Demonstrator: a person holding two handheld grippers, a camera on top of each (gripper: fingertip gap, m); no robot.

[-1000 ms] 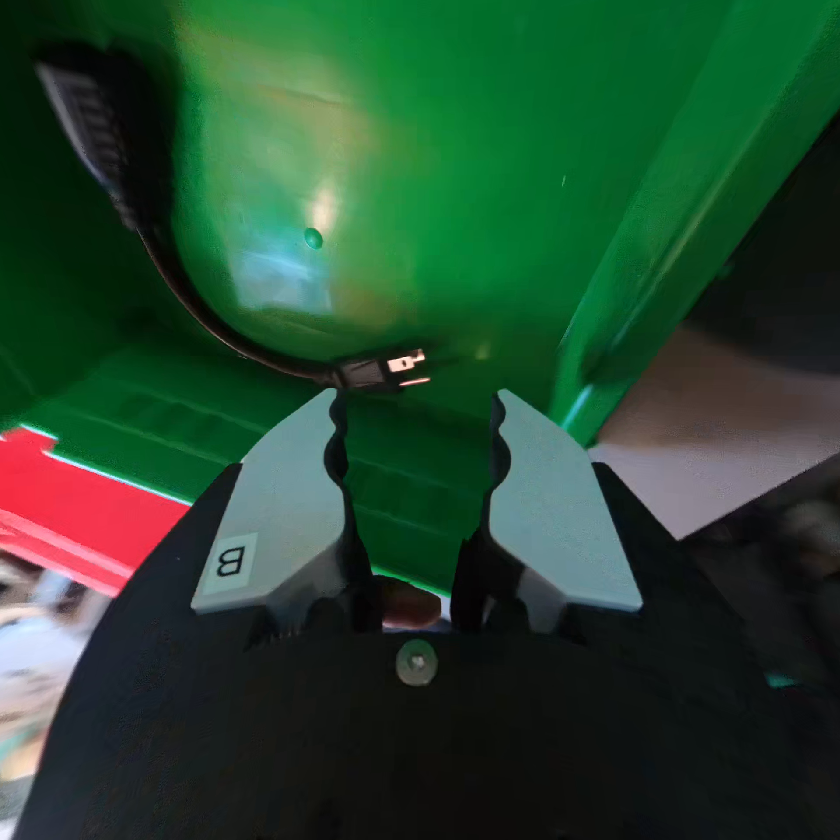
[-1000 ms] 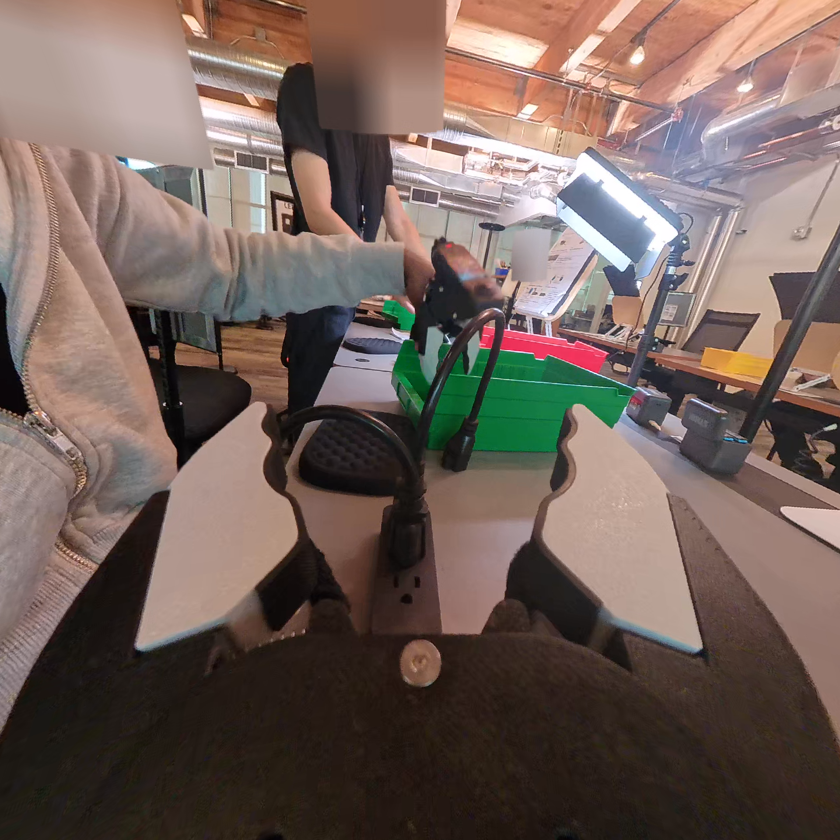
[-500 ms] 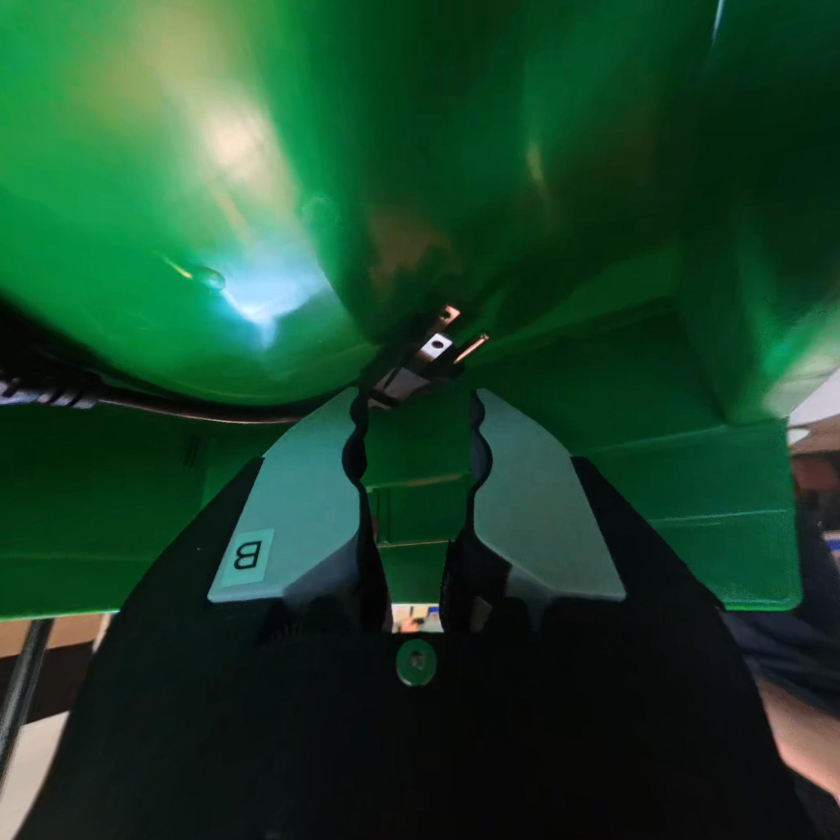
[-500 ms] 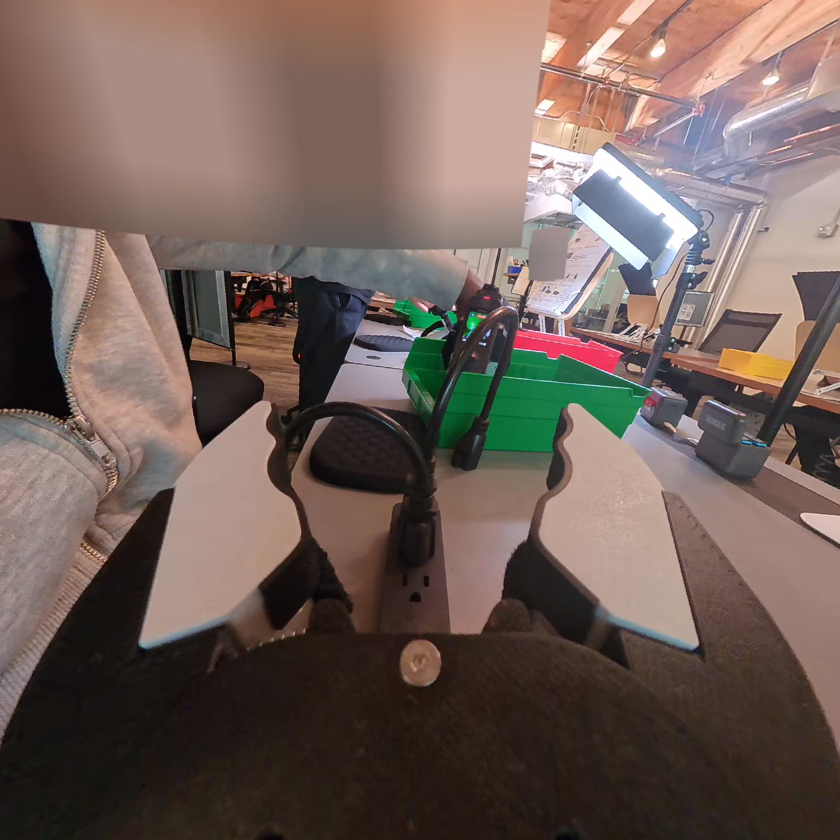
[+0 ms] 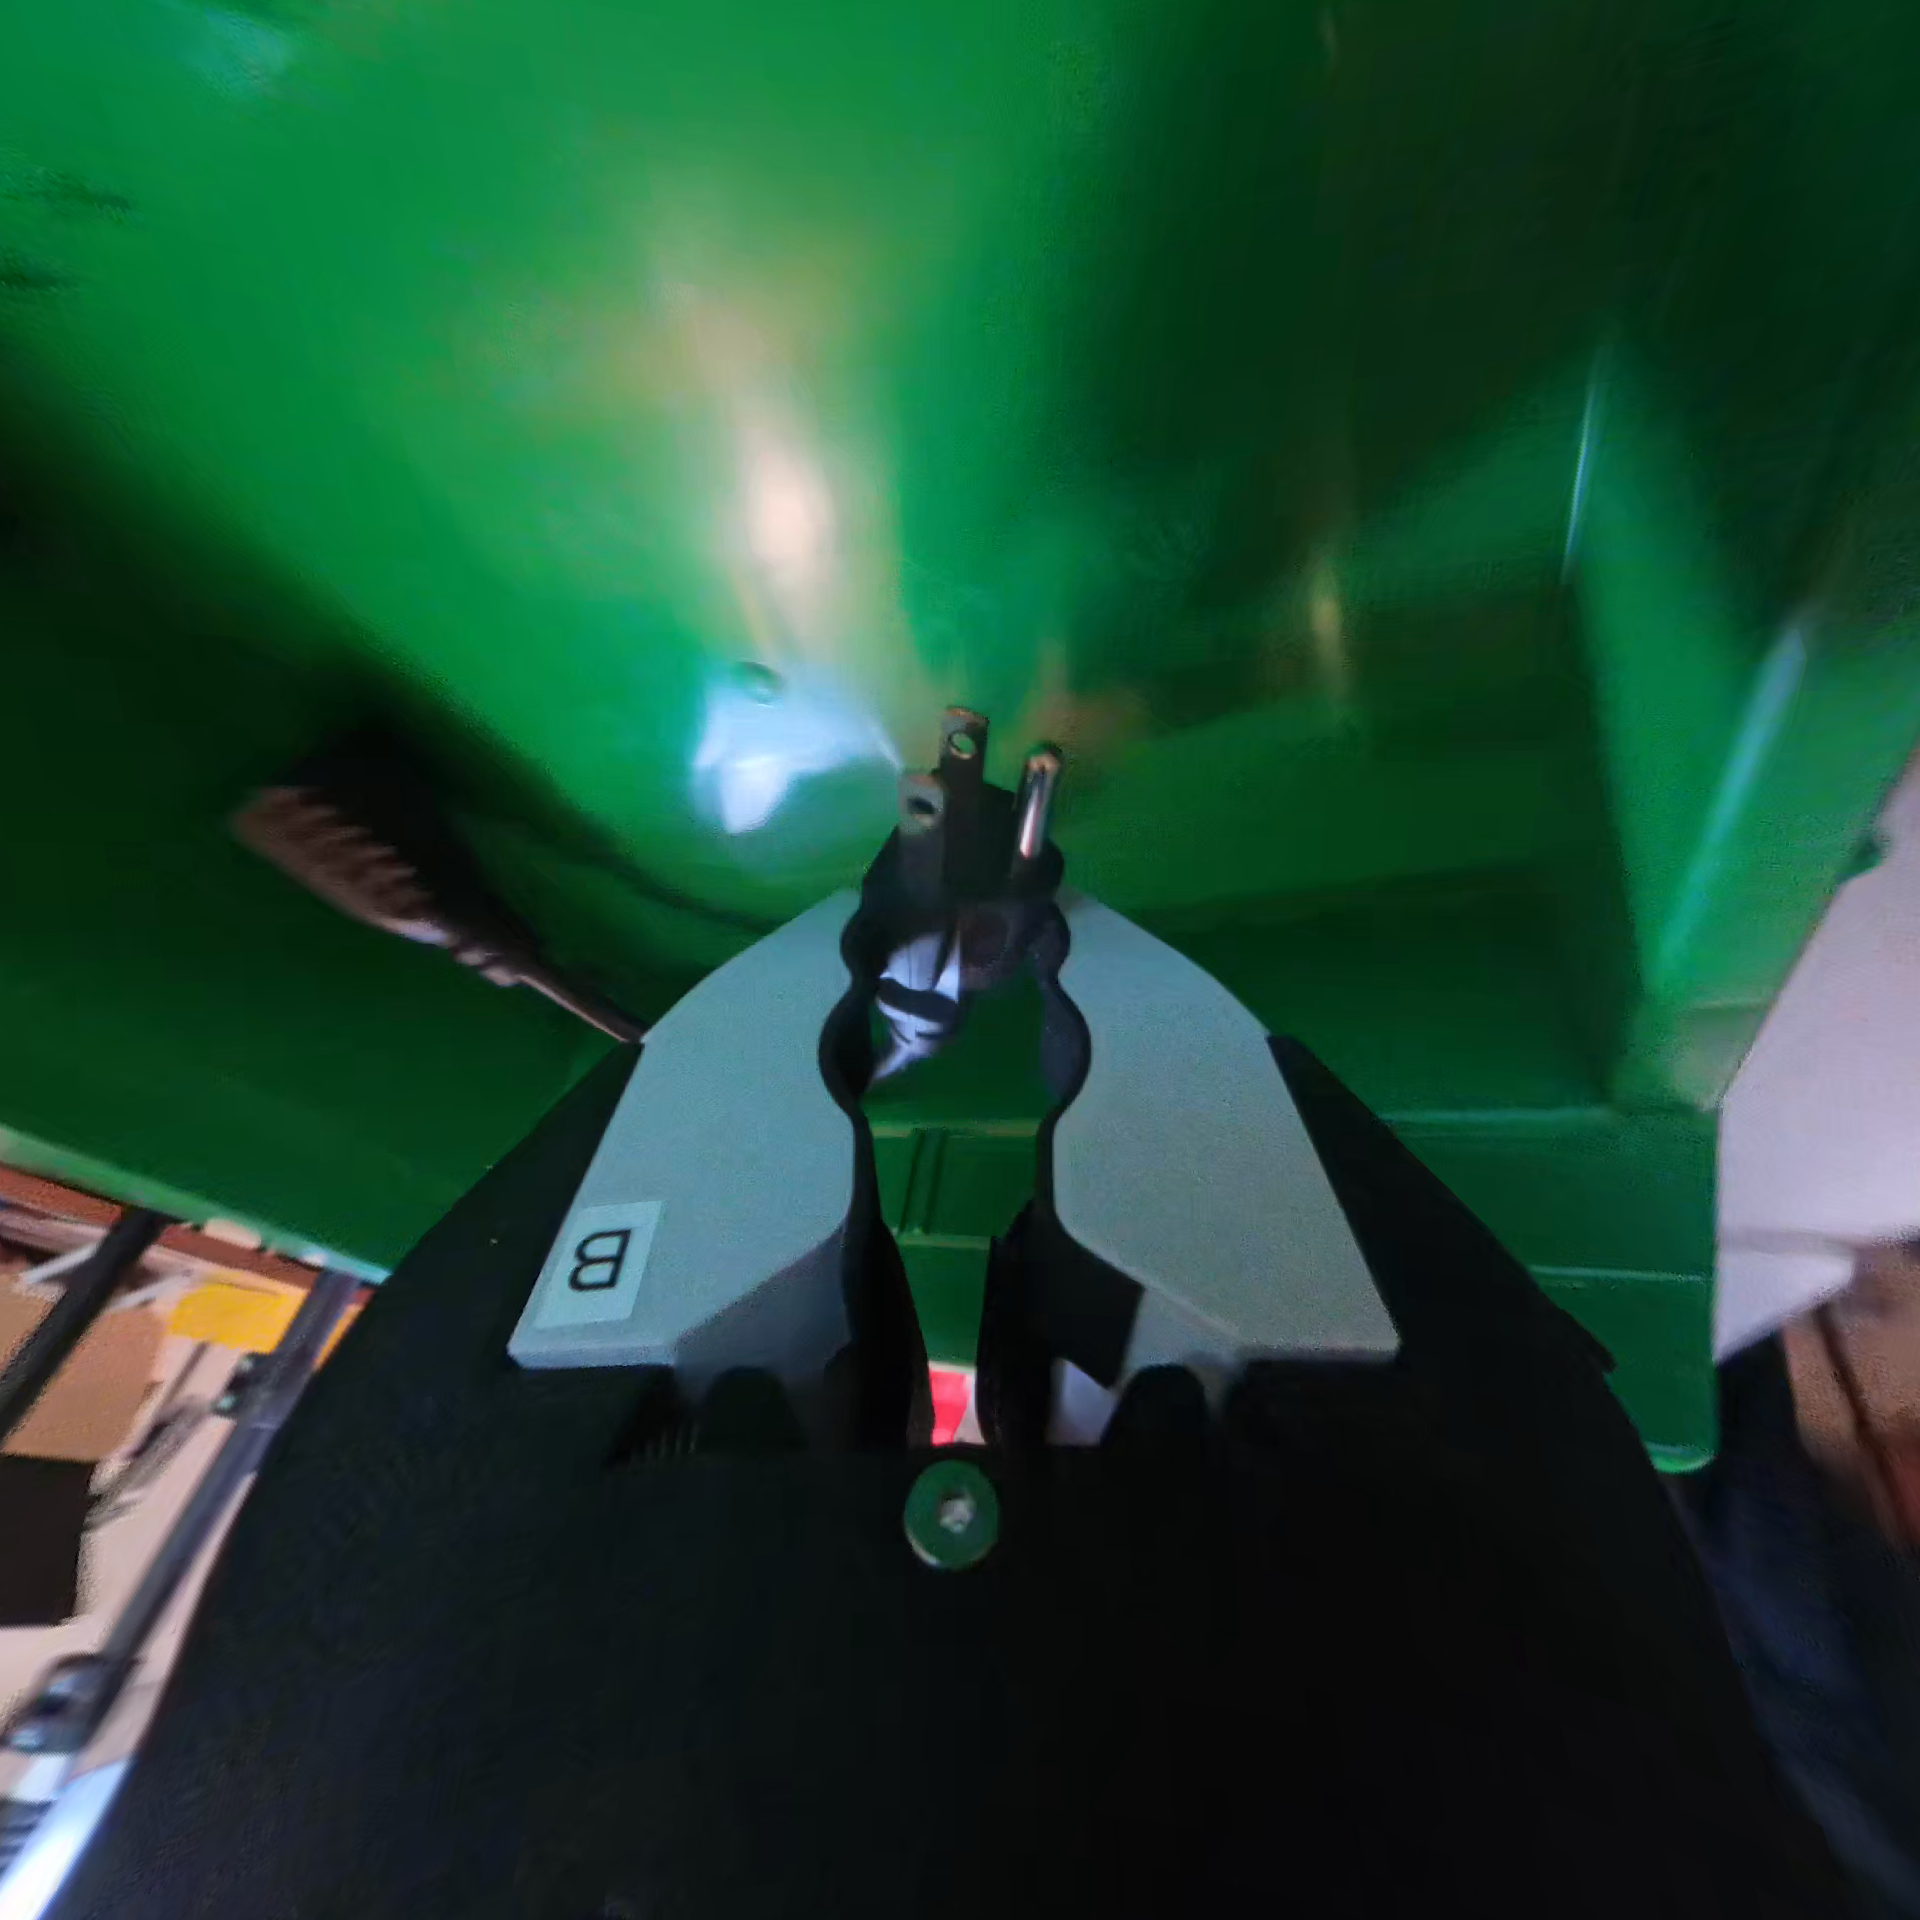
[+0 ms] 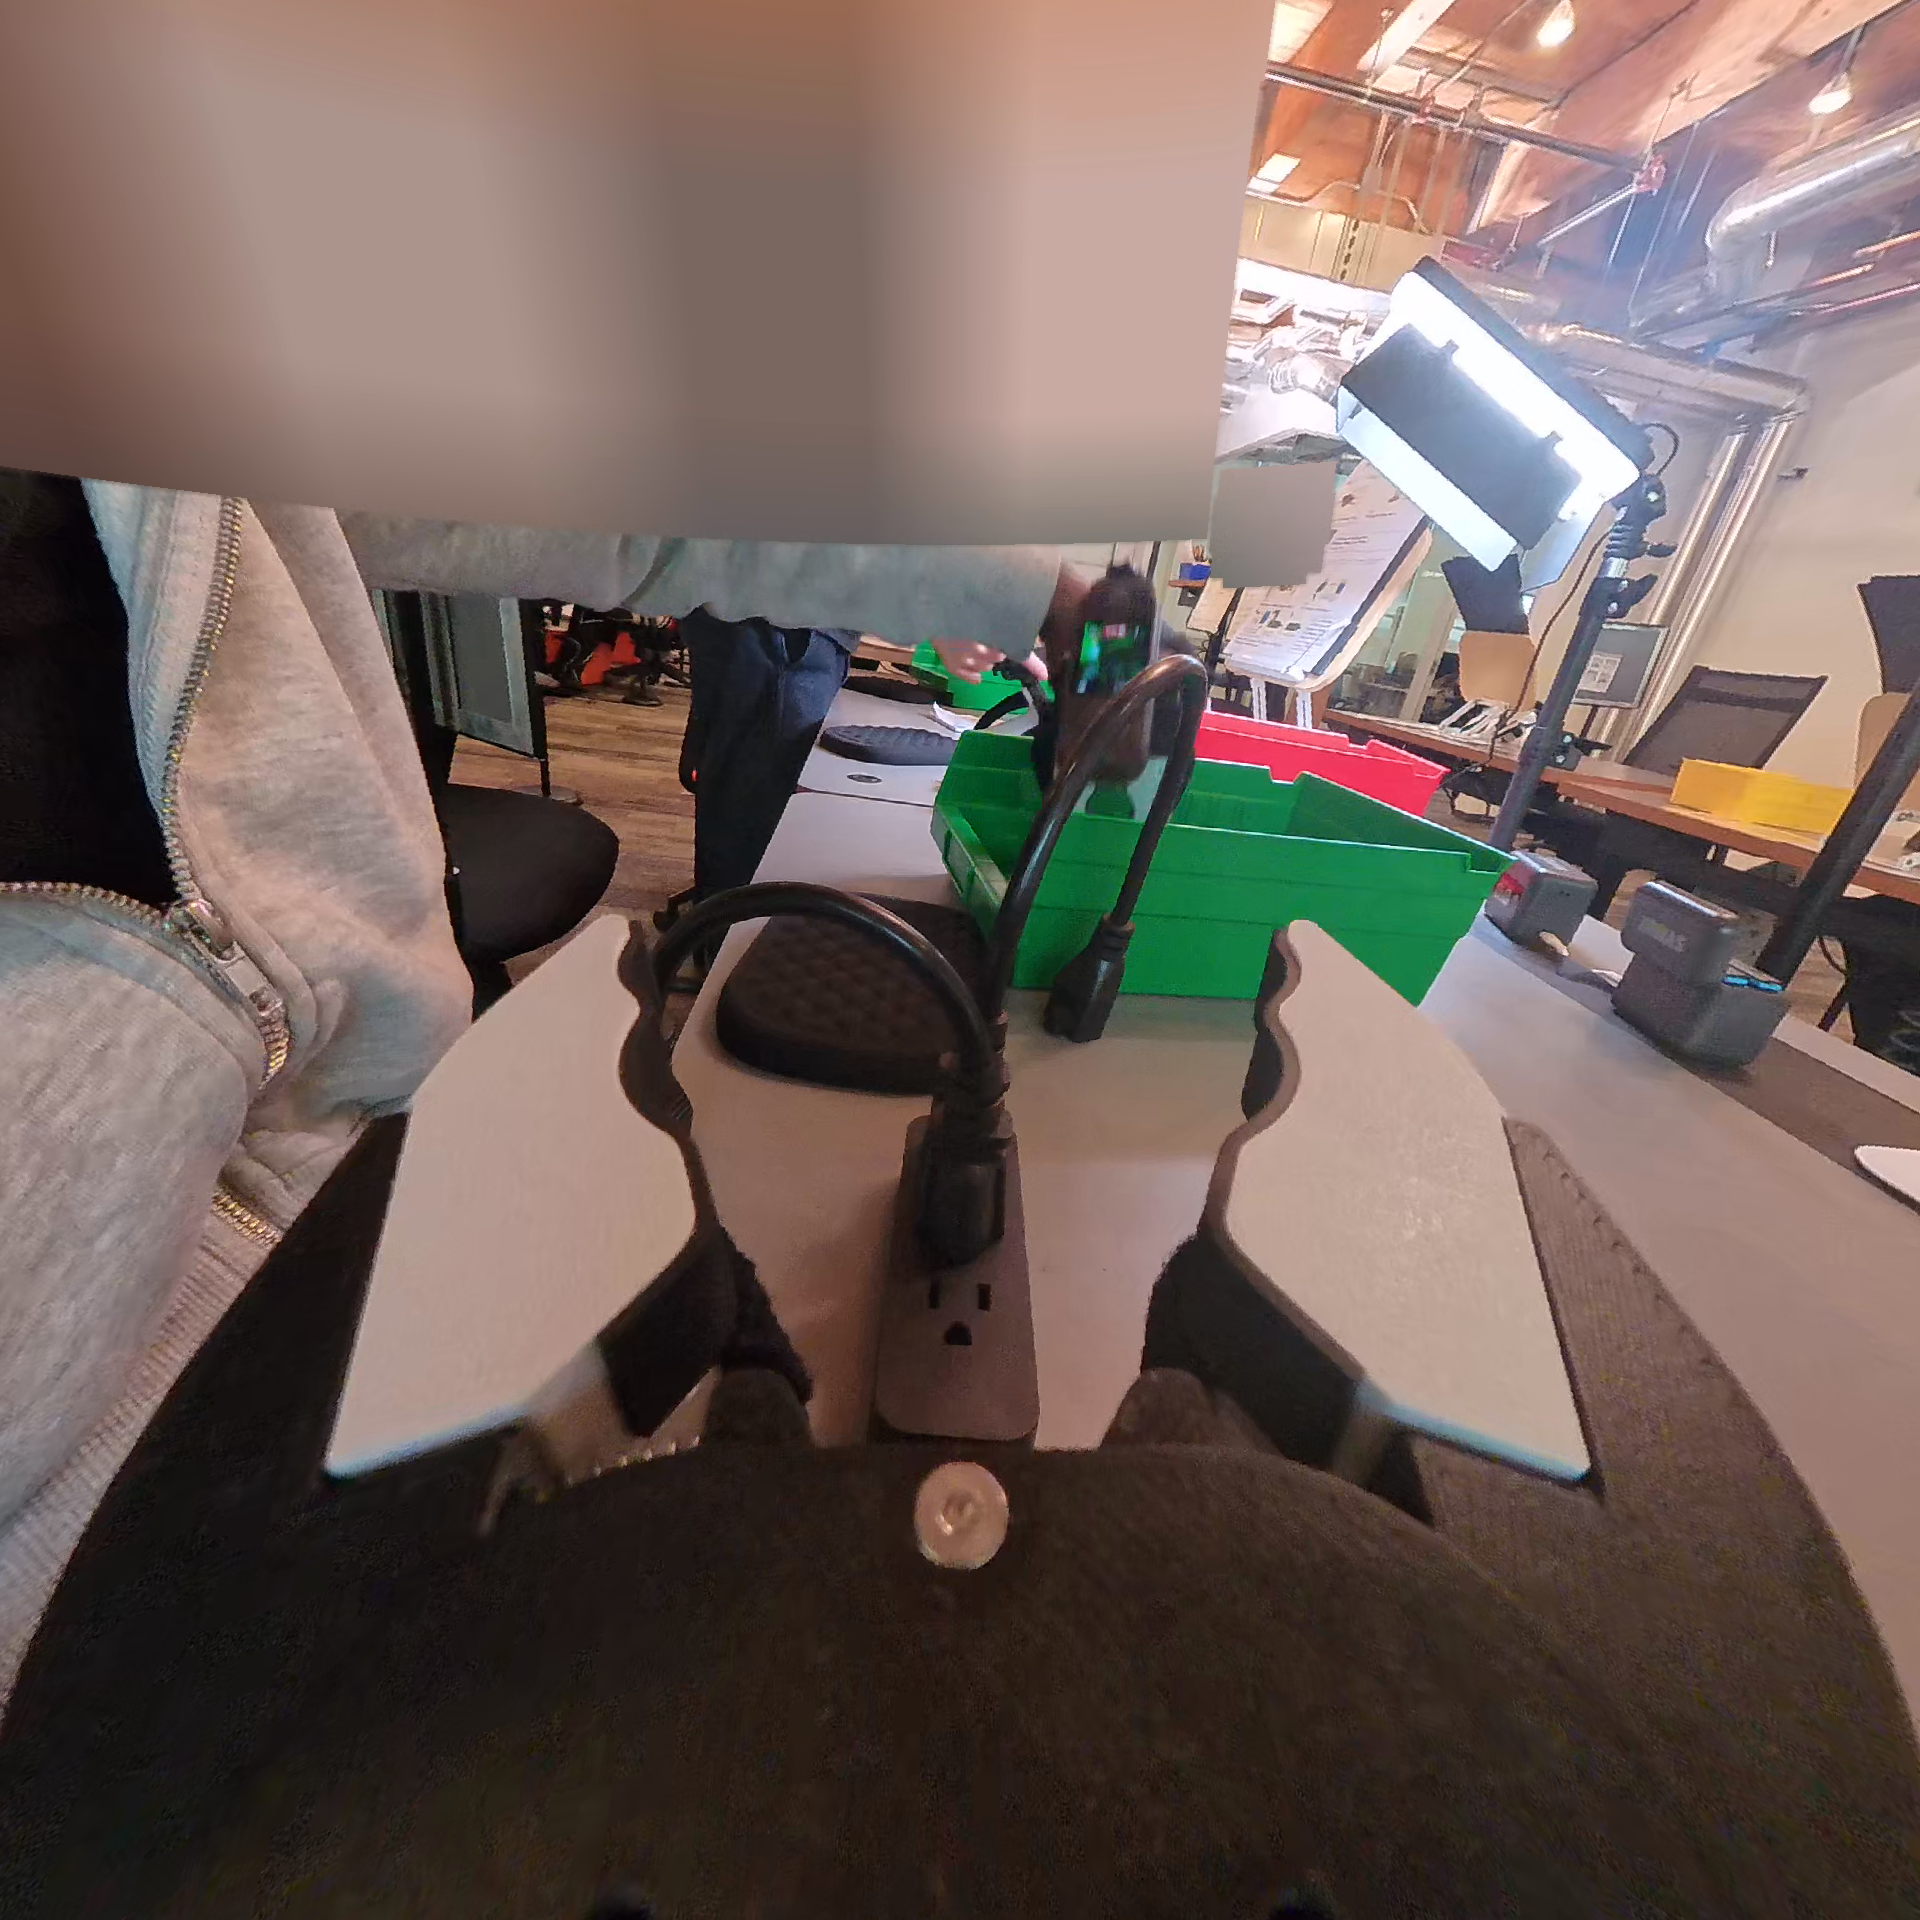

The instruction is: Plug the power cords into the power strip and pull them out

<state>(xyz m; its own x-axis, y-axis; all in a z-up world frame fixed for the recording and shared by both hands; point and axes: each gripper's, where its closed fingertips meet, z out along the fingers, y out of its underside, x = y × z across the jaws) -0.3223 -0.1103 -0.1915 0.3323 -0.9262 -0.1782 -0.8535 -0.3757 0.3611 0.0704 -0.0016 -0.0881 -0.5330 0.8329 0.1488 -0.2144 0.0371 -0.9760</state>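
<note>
In the left wrist view my left gripper (image 5: 956,925) is shut on a black three-prong plug (image 5: 961,831) inside the green bin (image 5: 416,416); its prongs point away from me. The cord's other black end (image 5: 353,862) lies at the left of the bin floor. In the right wrist view my right gripper (image 6: 956,997) is open and empty, its fingers either side of the grey power strip (image 6: 961,1340). A black cord plug (image 6: 956,1184) sits in the strip, with a free socket in front of it. The left gripper (image 6: 1112,665) shows far off over the bin.
The green bin (image 6: 1195,894) stands on the grey table (image 6: 1143,1081) beyond the strip, with a red bin (image 6: 1320,758) behind it. A black pad (image 6: 842,1008) lies left of the bin. A black connector (image 6: 1086,987) hangs by the bin front. A light stand (image 6: 1558,727) and battery boxes (image 6: 1683,977) are at the right. Some 45 cm of space lies between my two pairs of fingers. Measured from the fingertips, the black connector (image 6: 1086,987) is 20 cm or so from the left gripper and 25 cm from the right.
My left gripper has closed on the plug in the green bin and turned it so the prongs point forward. My right gripper has stayed open over the power strip.
</note>
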